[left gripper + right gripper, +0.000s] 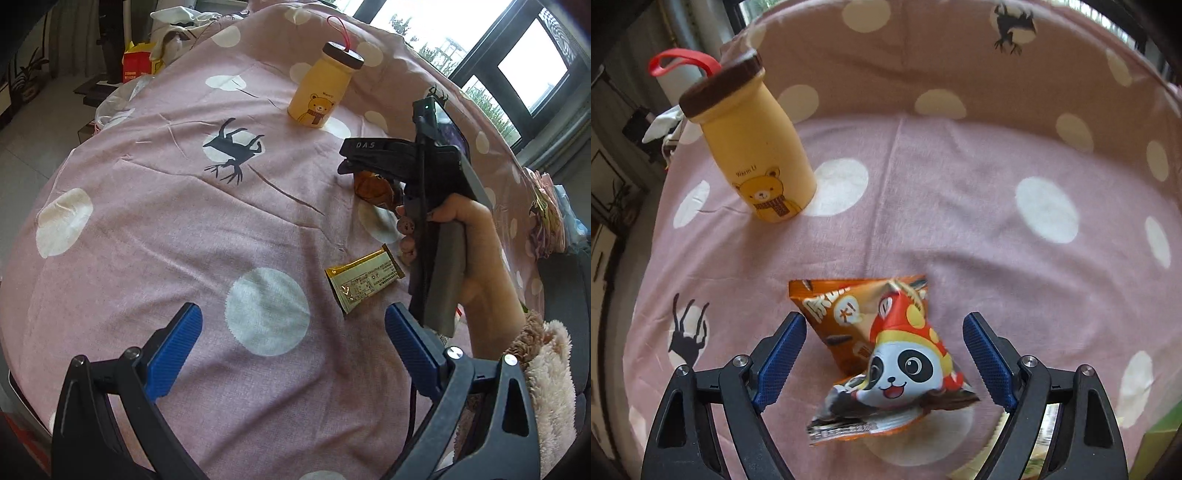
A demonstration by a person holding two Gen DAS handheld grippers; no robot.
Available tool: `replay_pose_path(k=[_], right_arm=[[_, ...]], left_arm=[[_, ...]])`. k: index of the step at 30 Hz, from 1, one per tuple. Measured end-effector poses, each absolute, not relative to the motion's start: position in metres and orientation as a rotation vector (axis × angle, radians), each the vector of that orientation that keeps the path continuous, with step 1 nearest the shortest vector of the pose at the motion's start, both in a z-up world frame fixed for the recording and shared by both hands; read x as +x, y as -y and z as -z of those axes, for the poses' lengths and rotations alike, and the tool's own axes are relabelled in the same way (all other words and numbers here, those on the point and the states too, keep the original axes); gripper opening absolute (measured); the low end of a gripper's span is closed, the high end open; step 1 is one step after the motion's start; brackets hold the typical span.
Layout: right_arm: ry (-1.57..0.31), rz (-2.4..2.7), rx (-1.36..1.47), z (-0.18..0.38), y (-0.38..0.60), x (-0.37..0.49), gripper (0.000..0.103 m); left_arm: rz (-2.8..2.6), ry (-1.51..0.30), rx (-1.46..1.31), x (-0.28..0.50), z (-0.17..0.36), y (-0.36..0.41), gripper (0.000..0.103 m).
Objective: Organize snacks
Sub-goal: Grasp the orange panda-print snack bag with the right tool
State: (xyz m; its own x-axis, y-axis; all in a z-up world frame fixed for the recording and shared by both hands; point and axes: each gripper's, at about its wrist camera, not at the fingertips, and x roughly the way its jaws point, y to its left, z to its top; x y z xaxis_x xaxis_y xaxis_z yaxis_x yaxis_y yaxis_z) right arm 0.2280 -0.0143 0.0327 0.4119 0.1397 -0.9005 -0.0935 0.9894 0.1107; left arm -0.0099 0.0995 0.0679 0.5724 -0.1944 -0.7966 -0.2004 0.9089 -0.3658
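Note:
An orange snack packet with a panda print (886, 354) lies crumpled on the pink dotted cloth (960, 221). My right gripper (884, 321) hangs over it, open, one blue pad on each side and a gap at both. In the left wrist view a hand holds that right gripper (354, 158) above the same orange packet (373, 186). A gold foil packet (364, 278) lies flat closer in, just ahead of my left gripper (293, 314), which is open and holds nothing. A yellow bear bottle (317, 92) (753, 155) with a brown cap and red loop stands farther back.
The cloth (147, 221) drops off at its left edge towards the floor, where white bags (110, 107) and a red and yellow box (138, 64) sit. Windows (532, 66) lie beyond the far right. A pile of printed packets (546, 218) sits at the right edge.

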Motion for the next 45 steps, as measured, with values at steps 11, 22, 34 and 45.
replay_pose_path(k=[11, 22, 34, 45], right_arm=[[-0.992, -0.120, 0.070, -0.070, 0.046, 0.168, 0.051], [-1.132, -0.199, 0.216, -0.066, 0.102, 0.020, 0.052], [-1.134, -0.212, 0.153, -0.061, 0.099, -0.001, 0.080], [-1.062, -0.225, 0.315, -0.080, 0.144, -0.007, 0.080]], left_arm=[[-0.003, -0.966, -0.423, -0.013, -0.068, -0.092, 0.100], [-0.008, -1.006, -0.405, -0.011, -0.056, -0.080, 0.100], [0.048, -0.999, -0.429, -0.017, -0.059, -0.069, 0.100], [0.209, -1.003, -0.421, -0.022, -0.067, -0.043, 0.100]])
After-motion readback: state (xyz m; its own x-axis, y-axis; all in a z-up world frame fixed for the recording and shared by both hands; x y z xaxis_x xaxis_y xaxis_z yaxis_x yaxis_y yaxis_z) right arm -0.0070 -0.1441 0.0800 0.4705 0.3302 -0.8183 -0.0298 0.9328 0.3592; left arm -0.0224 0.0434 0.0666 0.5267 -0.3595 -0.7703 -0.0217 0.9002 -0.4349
